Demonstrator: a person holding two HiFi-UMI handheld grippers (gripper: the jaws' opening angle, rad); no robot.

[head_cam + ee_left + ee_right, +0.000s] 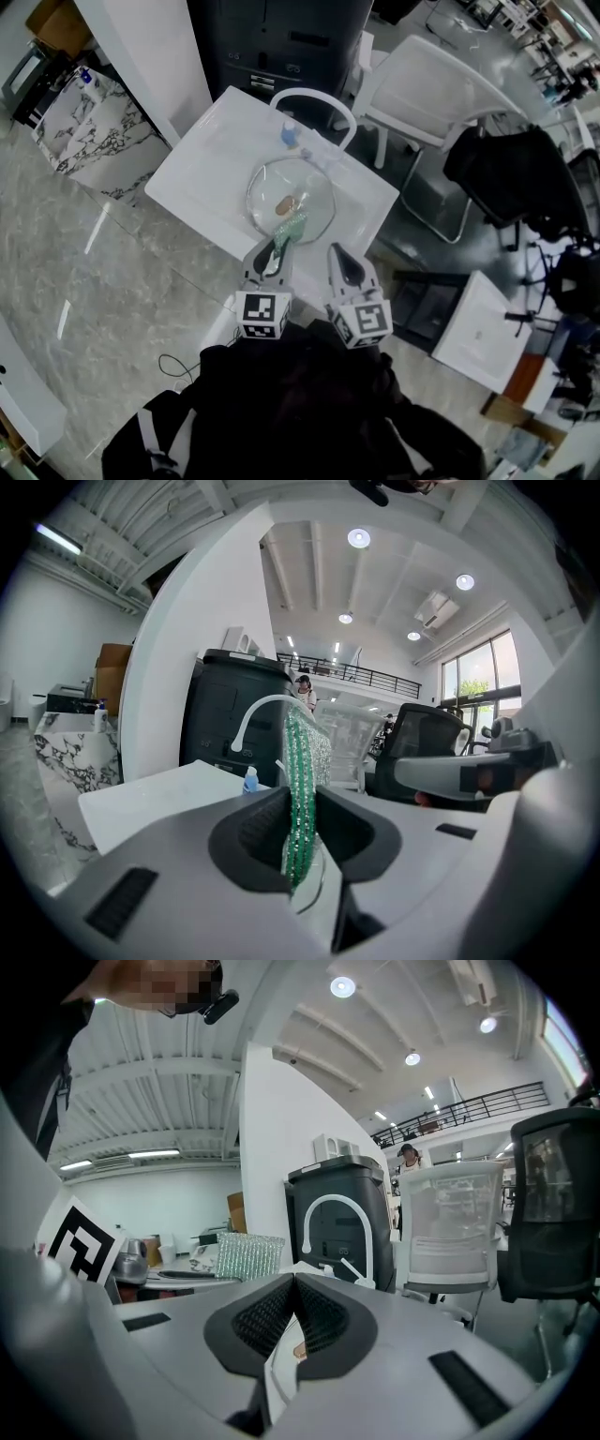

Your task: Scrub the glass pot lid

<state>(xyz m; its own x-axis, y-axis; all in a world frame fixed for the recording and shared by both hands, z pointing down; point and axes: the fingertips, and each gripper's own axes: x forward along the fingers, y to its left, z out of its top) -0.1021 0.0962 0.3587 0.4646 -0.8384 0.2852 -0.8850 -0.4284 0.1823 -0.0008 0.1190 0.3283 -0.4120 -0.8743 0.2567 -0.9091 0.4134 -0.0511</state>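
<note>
A round glass pot lid (314,187) with a brown knob (287,202) lies in the white sink (211,164) under the curved white faucet (314,98). My left gripper (274,251) is shut on a green glittery scrubber (291,226), whose far end rests on the lid's near part. In the left gripper view the scrubber (302,771) stands upright, pinched in the left gripper (302,841). My right gripper (339,255) sits at the lid's near rim. In the right gripper view the right gripper (292,1326) is nearly closed on the lid's thin edge (279,1372).
A small blue-capped bottle (289,134) stands by the faucet base. A dark cabinet (281,47) is behind the sink. A white chair (441,84) and a black chair (511,178) stand to the right, a marble counter (84,122) to the left.
</note>
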